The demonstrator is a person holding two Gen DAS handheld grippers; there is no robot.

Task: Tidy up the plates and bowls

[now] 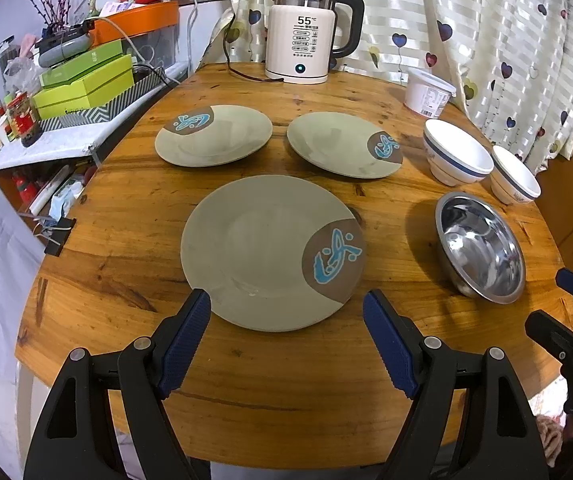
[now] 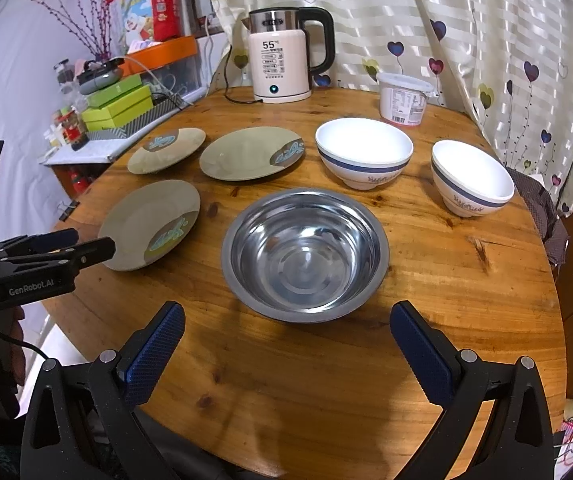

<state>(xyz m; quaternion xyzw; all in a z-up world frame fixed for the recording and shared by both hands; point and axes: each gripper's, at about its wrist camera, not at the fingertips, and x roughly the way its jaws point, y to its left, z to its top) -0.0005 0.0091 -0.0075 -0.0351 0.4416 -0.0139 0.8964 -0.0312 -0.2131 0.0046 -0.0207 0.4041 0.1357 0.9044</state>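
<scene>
Nearest us, we are holding the left gripper (image 1: 286,312) and right gripper (image 2: 287,322) spread wide and empty above the round wooden table (image 2: 326,380). Just beyond are lying the nearest fish-patterned plate (image 1: 262,252) and steel bowl (image 2: 305,254); farther back, two plates (image 1: 214,136) (image 1: 342,146), two white bowls (image 2: 364,152) (image 2: 471,176), then the kettle (image 2: 280,62).

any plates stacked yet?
No, all three plates lie apart, each flat on the wooden table.

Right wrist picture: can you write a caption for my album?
Open right gripper faces a shiny steel bowl on the round wooden table.
</scene>
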